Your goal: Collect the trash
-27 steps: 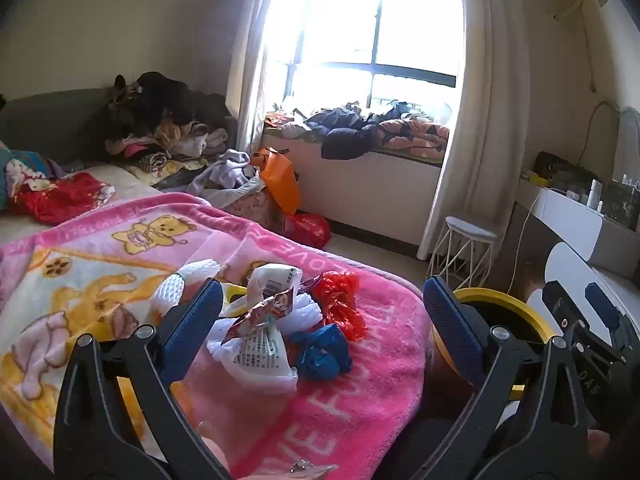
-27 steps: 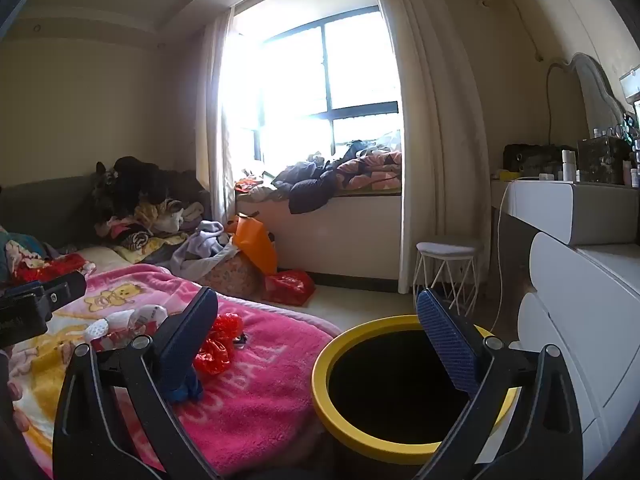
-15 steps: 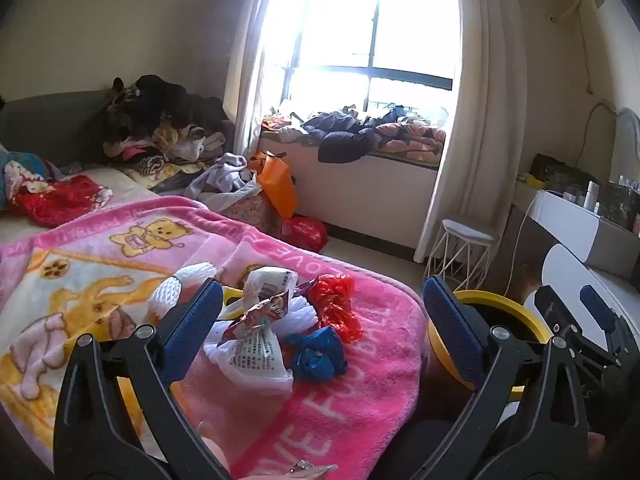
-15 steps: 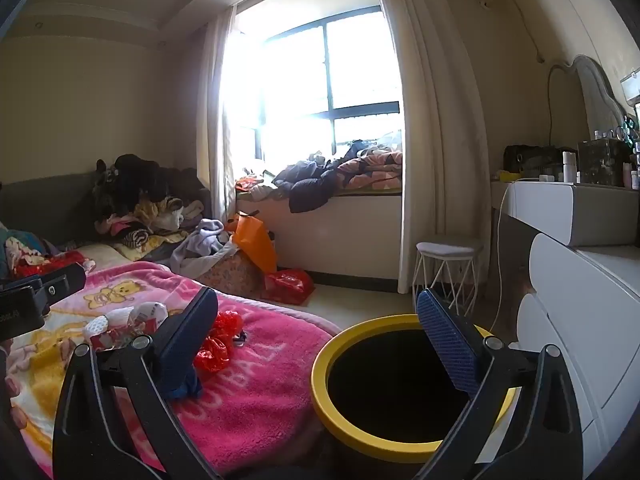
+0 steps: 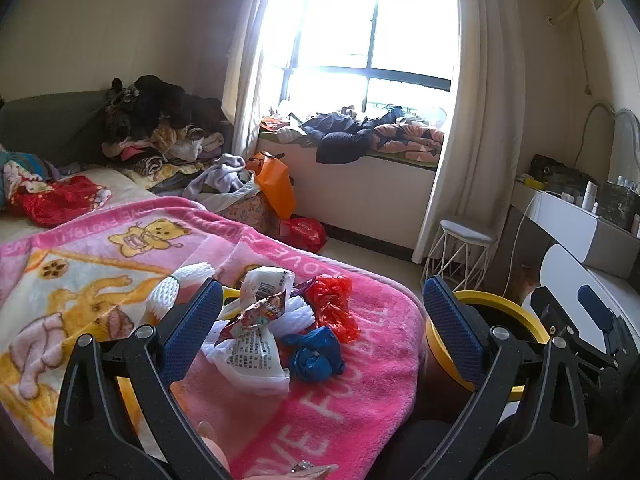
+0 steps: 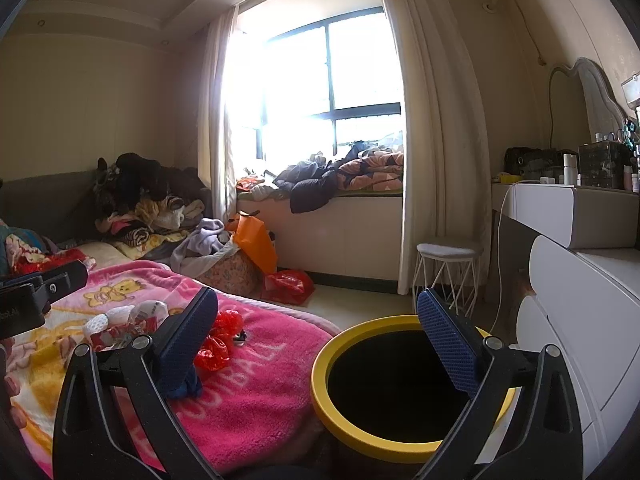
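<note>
A pile of trash lies on the pink blanket (image 5: 332,412): a white printed wrapper (image 5: 252,356), a red plastic bag (image 5: 334,308), a blue crumpled bag (image 5: 314,354) and white foam netting (image 5: 164,292). My left gripper (image 5: 320,320) is open and empty above the pile. A bin with a yellow rim (image 6: 352,428) stands beside the bed; it also shows in the left wrist view (image 5: 520,316). My right gripper (image 6: 316,328) is open and empty over the bin's near edge. The red bag (image 6: 218,340) shows left of it.
White drawers (image 6: 580,320) stand right of the bin. A white wire stool (image 6: 444,268) is by the curtain. Clothes are heaped on the bed's far end (image 5: 160,136) and window seat (image 5: 360,136). An orange bag (image 5: 276,188) and a red bag (image 5: 302,230) sit on the floor.
The left wrist view has shifted slightly; the trash pile sits a little higher and nearer between the fingers. The right gripper has hardly moved.
</note>
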The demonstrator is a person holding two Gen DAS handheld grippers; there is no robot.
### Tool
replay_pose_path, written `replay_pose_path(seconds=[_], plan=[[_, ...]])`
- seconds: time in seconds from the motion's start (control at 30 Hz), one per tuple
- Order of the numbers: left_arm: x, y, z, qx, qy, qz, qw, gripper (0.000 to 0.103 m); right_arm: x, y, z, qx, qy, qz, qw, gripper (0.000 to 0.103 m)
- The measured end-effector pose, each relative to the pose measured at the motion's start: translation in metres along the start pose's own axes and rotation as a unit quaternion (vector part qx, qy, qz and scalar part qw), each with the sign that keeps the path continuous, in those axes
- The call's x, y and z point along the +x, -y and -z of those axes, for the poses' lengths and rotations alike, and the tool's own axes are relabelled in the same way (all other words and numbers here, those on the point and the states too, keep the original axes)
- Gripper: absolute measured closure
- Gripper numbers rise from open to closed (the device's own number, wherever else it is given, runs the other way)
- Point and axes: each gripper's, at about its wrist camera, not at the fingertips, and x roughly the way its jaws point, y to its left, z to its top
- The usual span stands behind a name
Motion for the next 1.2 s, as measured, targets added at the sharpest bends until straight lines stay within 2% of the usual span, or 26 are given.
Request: replay_pose_path(seconds=[1.2], plan=[[-0.002, 0.0055, 0.0008, 0.002, 0.0, 0.002, 1.0, 0.011, -0.004, 0.0072, 0.0033, 0.001, -0.005, 0.002, 1.0, 0.006]])
